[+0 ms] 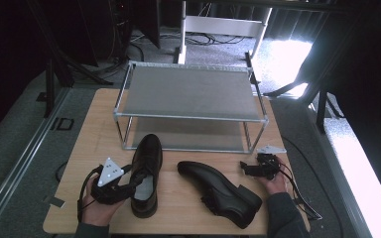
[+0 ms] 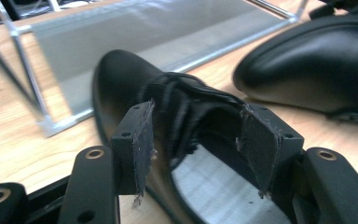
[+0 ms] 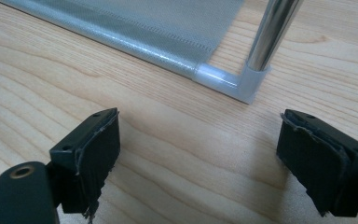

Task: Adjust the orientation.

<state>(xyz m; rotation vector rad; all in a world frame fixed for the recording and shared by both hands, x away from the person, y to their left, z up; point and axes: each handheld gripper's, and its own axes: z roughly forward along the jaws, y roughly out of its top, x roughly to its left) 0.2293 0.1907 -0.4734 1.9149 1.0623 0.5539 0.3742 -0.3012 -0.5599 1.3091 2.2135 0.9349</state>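
Two black leather lace-up shoes lie on the wooden table (image 1: pixel 99 124). The left shoe (image 1: pixel 146 173) (image 2: pixel 121 74) points toe-first at the rack, with its pale insole showing. My left gripper (image 1: pixel 134 183) (image 2: pixel 200 149) reaches in at that shoe's heel end, jaws wide around the collar; the pads (image 2: pixel 142 140) do not press on it. The right shoe (image 1: pixel 218 191) (image 2: pixel 307 65) lies at an angle, toe towards the left shoe. My right gripper (image 1: pixel 245 168) (image 3: pixel 200 158) rests open over bare wood beside the rack's front right corner, with nothing between its jaws.
A two-tier metal shoe rack (image 1: pixel 188 91) (image 3: pixel 242 81) with grey mesh shelves stands at the back of the table, both shelves bare. Its front left corner post (image 2: pixel 51 123) is close to the left shoe's toe. Cables trail off the table's right edge.
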